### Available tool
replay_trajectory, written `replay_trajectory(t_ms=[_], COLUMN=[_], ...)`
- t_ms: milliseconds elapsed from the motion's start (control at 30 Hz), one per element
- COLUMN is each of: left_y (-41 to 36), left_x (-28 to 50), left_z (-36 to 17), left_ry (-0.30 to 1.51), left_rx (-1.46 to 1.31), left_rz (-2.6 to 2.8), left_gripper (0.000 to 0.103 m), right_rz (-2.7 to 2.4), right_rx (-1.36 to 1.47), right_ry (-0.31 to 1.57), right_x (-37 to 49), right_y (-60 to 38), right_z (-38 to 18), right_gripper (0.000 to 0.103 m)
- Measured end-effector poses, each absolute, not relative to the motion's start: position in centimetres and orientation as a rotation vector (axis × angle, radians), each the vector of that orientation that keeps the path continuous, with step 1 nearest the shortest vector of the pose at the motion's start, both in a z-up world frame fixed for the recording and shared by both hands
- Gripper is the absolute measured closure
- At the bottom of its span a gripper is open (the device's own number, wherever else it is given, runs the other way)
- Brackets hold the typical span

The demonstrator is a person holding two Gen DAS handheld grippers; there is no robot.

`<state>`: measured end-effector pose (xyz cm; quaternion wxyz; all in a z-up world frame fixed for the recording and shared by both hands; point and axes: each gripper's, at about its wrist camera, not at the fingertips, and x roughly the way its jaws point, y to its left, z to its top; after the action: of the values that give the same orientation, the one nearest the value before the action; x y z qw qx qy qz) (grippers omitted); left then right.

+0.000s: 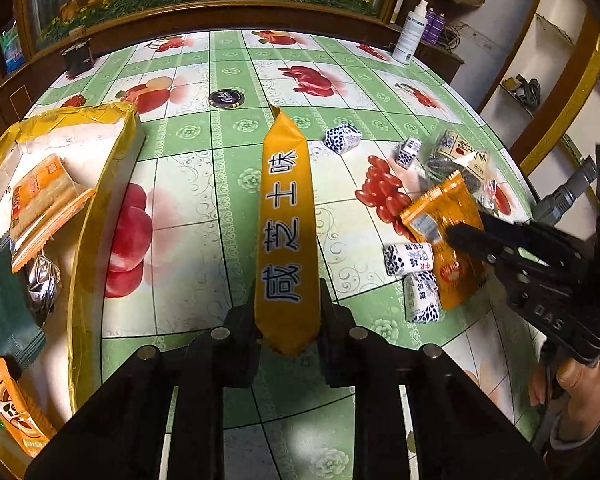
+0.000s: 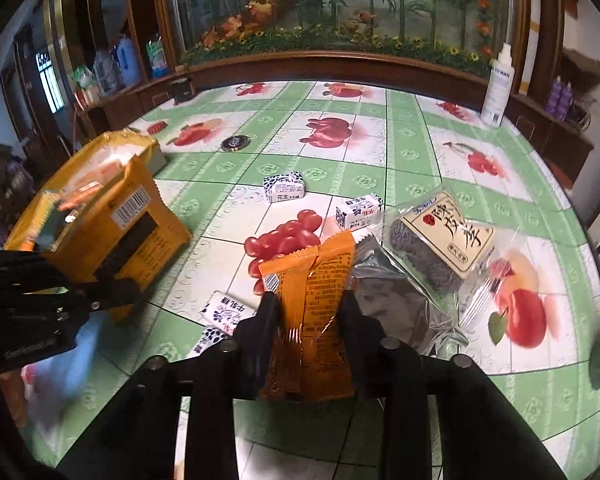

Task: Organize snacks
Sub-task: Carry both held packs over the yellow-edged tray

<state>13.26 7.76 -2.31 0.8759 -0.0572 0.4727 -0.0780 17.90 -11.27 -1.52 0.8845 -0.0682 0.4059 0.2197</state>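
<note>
Both jaws pinching — left gripper (image 1: 287, 320) yellow packet (image 1: 286, 224), right gripper (image 2: 310, 316) orange packet (image 2: 316, 312) — lower ends hidden.

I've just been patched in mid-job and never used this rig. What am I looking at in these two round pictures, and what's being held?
No robot arm here: a person holds a two-finger gripper in each hand, with a wide-angle camera on each looking along its fingers. In the left view, the left gripper is shut on a long yellow snack packet; the gold box holding other snacks sits left. In the right view, the right gripper is shut on an orange snack packet. On the fruit-patterned tablecloth lie small white candies, a clear-wrapped dark cake and a spray bottle.
</note>
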Motion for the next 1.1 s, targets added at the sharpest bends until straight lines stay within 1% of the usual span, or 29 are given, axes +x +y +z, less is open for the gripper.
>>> replay_trajectory(t_ms=[67, 300, 500, 633, 1100], left_y=[7.7, 7.8, 8.8, 10.1, 13.2], left_x=[13.2, 11.2, 8.1, 6.5, 2.5], left_z=[-2.1, -1.0, 0.7, 0.8, 2.6], left_ry=[0.978, 0.924, 0.868, 0.857, 0.785], left_rx=[-0.121, -0.165, -0.184, -0.208, -0.258], left_rz=[-0.168, -0.197, -0.165, -0.143, -0.098], left_gripper=[0.084, 0.084, 0.084, 0.084, 0.084], right_rz=[0.498, 0.608, 0.652, 0.687, 0.752], right_rx=[-0.057, 0.147, 0.162, 0.148, 0.107], right_ry=[0.861, 0.855, 0.816, 0.795, 0.781], right_x=[17.8, 16.5, 15.0, 14.0, 12.2], right_y=[-12.5, -14.9, -14.1, -12.6, -9.0], right_z=[-1.5, -0.3, 1.5, 2.3, 3.2], right_gripper=[0.079, 0.079, 0.079, 0.079, 0.079])
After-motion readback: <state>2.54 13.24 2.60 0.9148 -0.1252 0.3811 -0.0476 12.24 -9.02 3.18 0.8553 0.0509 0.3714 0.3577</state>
